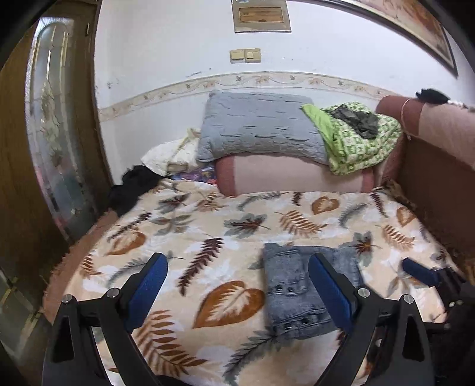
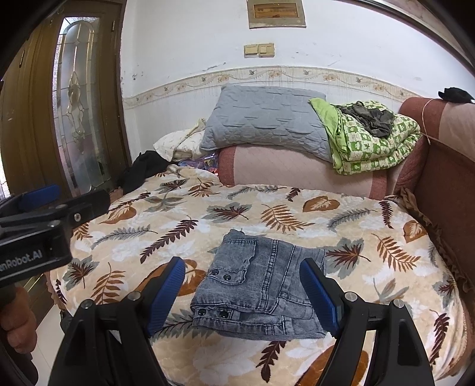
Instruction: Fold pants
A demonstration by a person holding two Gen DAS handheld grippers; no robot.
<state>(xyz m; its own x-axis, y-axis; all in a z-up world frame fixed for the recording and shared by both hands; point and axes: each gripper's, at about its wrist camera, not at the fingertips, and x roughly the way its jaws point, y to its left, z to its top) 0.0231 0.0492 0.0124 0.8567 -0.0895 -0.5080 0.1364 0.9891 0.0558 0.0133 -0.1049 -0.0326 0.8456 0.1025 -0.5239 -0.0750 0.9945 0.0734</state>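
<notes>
**Folded jeans lie on the leaf-print blanket, both grippers open above them**

The only readable writing is on the body of the left gripper (image 2: pixel 44 196), seen at the left edge of the right wrist view: white letters reading "nRobot.AI", the start cut off by the frame. A framed plaque (image 2: pixel 276 13) hangs on the far wall, but its text is too small to read.

One pair of grey-blue denim pants (image 2: pixel 258 285) lies folded into a compact rectangle near the front edge of the leaf-print blanket (image 2: pixel 178 231). Four dark snap studs show on it: two on a pocket flap and two on the near waistband.

The left gripper (image 1: pixel 237 285) has its two blue-padded fingers spread wide and holds nothing; the pants lie below its right finger. The right gripper (image 2: pixel 242 285) also stands wide open and empty, and the pants lie between and beyond its blue pads without touching them.

At the far end there is one grey quilted pillow (image 2: pixel 264 118) on a pink cushion (image 2: pixel 297 169), one green patterned quilt (image 2: pixel 374 142) folded to the right with a dark garment (image 2: pixel 371 117) on top, and a black cloth (image 2: pixel 142 169) at the far left. Two beige wall switches (image 2: pixel 259 50) sit side by side below the plaque. One wooden door with a leaded glass pane (image 2: pixel 80 104) stands at the left.
</notes>
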